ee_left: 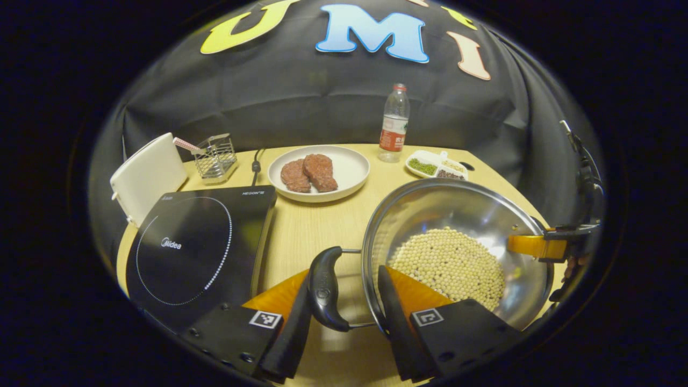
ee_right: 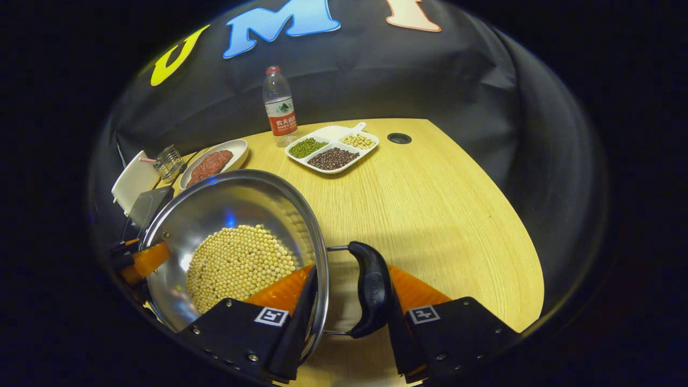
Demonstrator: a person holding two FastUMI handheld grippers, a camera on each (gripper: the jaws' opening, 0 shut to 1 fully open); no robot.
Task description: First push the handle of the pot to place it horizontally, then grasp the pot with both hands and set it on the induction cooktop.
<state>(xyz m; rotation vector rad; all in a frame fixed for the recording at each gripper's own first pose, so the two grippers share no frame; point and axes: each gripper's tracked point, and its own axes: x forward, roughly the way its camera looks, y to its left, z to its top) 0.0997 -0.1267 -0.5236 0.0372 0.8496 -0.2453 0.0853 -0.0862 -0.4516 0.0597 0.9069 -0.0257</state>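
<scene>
A: Holding the pot (ee_left: pixel 457 252) now? Both side handles lie flat.

B: Yes. The left gripper (ee_left: pixel 352 290) has one finger outside the left handle (ee_left: pixel 325 287) and one inside the rim. The right gripper (ee_right: pixel 349 293) does the same at the right handle (ee_right: pixel 371 290).

A: Squeezing tight?

B: I cannot tell.

A: What is left?

B: Moving it. The pot full of soybeans (ee_right: pixel 236 263) sits on the table (ee_right: pixel 430 204). The induction cooktop (ee_left: pixel 199 247) waits at nine o'clock.

Steel pot (ee_left: pixel 457 236), shiny, round, holding a layer of pale yellow beans (ee_left: pixel 449 266). Black loop handles (ee_left: pixel 325 287) stick out level on opposite sides. Black glass induction cooktop (ee_left: pixel 199 247), dotted ring on top, lies flat, near the pot's side, apart.
</scene>
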